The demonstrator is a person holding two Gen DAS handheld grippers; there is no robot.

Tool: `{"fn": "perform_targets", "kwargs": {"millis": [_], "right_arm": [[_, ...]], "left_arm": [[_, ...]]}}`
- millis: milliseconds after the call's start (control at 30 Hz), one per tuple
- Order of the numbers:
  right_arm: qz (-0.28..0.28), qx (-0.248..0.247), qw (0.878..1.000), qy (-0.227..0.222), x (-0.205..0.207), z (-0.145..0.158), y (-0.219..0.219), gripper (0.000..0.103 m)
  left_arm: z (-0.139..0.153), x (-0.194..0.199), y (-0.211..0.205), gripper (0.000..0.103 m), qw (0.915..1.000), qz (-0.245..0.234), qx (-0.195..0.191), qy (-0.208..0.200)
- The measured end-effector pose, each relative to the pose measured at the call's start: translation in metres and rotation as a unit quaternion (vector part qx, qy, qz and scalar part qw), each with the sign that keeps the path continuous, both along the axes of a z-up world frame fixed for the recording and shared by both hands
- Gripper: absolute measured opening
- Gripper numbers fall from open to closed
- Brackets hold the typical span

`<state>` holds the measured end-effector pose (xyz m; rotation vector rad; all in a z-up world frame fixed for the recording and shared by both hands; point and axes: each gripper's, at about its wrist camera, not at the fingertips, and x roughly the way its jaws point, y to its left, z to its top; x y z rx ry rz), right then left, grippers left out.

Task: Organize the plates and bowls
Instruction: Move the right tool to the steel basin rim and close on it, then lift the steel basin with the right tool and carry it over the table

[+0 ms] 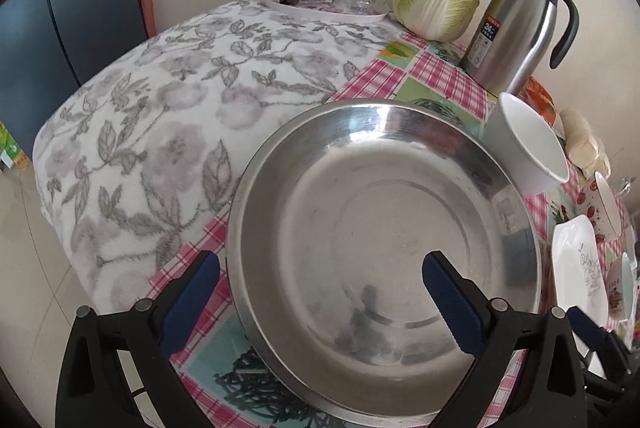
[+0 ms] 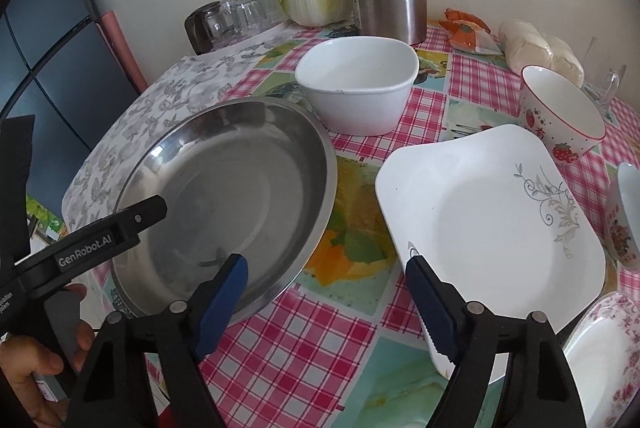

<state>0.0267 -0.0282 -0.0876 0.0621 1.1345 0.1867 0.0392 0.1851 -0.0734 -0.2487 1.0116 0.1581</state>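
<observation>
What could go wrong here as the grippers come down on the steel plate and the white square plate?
The left gripper straddles the steel plate's near rim, which overhangs the table edge, so it could tip. The right gripper has one finger at the square plate's corner; a push might slide it into the strawberry bowl.

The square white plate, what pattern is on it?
A grey scrolling vine-and-leaf motif on the square white plate, clearest in the right wrist view.
</observation>
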Motion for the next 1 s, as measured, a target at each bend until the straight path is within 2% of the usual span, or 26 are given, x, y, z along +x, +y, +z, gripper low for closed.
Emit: {"fn": "perform_targets", "kwargs": {"millis": [67,100,233,433,700,767,833,900,933,1000], "right_arm": [[0.000,0.007,1.000,0.011,0.003,-0.005,-0.001,0.069],[-0.002,0.009,1.000,0.016,0.004,-0.007,-0.001,0.067],[-0.003,0.017,1.000,0.026,0.008,-0.014,-0.002,0.059],[-0.005,0.023,0.999,0.033,0.014,-0.021,0.000,0.053],[0.002,0.025,0.999,0.038,0.021,-0.031,0.006,0.050],[0.000,0.026,0.999,0.043,0.021,-0.034,0.007,0.048],[0.004,0.019,0.999,0.043,0.021,-0.034,0.009,0.040],[0.010,0.017,0.999,0.039,0.021,-0.032,0.012,0.036],[0.013,0.017,0.999,0.037,0.020,-0.031,0.012,0.032],[0.015,0.008,0.999,0.032,0.019,-0.028,0.013,0.032]], "left_arm": [[-0.004,0.003,0.001,0.092,0.9999,0.000,0.009,0.008],[-0.006,0.005,0.002,0.088,0.9999,0.000,0.010,0.011],[-0.018,0.011,0.008,0.067,0.9995,0.002,0.006,0.032],[-0.023,0.019,0.010,0.058,0.9985,-0.003,0.038,0.038],[-0.022,0.027,0.011,0.057,0.9982,-0.008,0.047,0.037],[-0.022,0.027,0.010,0.051,0.9981,-0.011,0.047,0.039],[-0.020,0.024,0.010,0.039,0.9982,-0.011,0.044,0.039],[-0.020,0.022,0.010,0.032,0.9984,-0.014,0.038,0.039],[-0.019,0.021,0.009,0.030,0.9984,-0.017,0.037,0.039],[-0.018,0.017,0.008,0.029,0.9983,-0.020,0.037,0.040]]}}
